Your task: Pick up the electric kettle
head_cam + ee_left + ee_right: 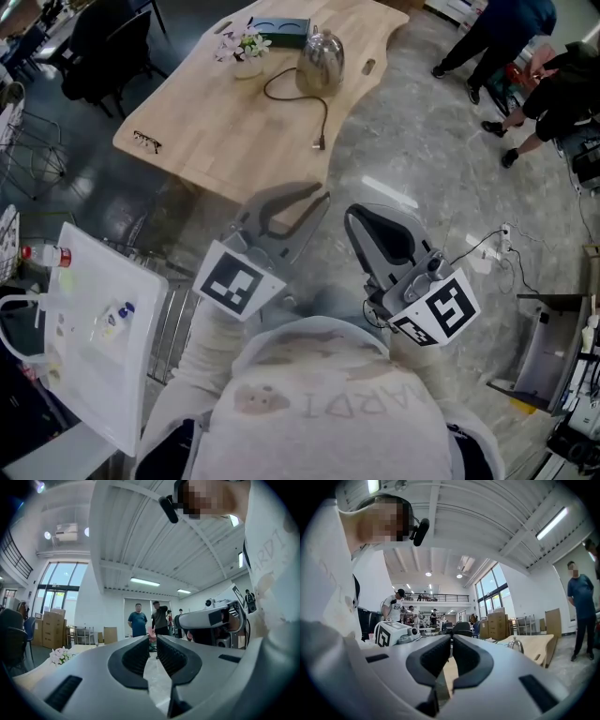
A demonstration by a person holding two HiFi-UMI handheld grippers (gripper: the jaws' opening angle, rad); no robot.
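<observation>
The steel electric kettle (320, 61) stands at the far side of the light wooden table (206, 141). Its black cord (323, 112) trails toward the table's near edge. In the right gripper view the kettle (514, 644) shows small on the table (534, 648), far beyond the jaws. My left gripper (322, 195) and right gripper (355, 215) hover over the grey floor, well short of the table. Both are shut with nothing between their jaws, as the left gripper view (153, 637) and the right gripper view (451, 636) show.
On the table stand a small pot of flowers (242, 47), a dark tray (279, 33) and a pair of glasses (147, 142). A white cart (103, 328) is at my left. People (497, 37) stand at the far right, and a power strip (502, 239) lies on the floor.
</observation>
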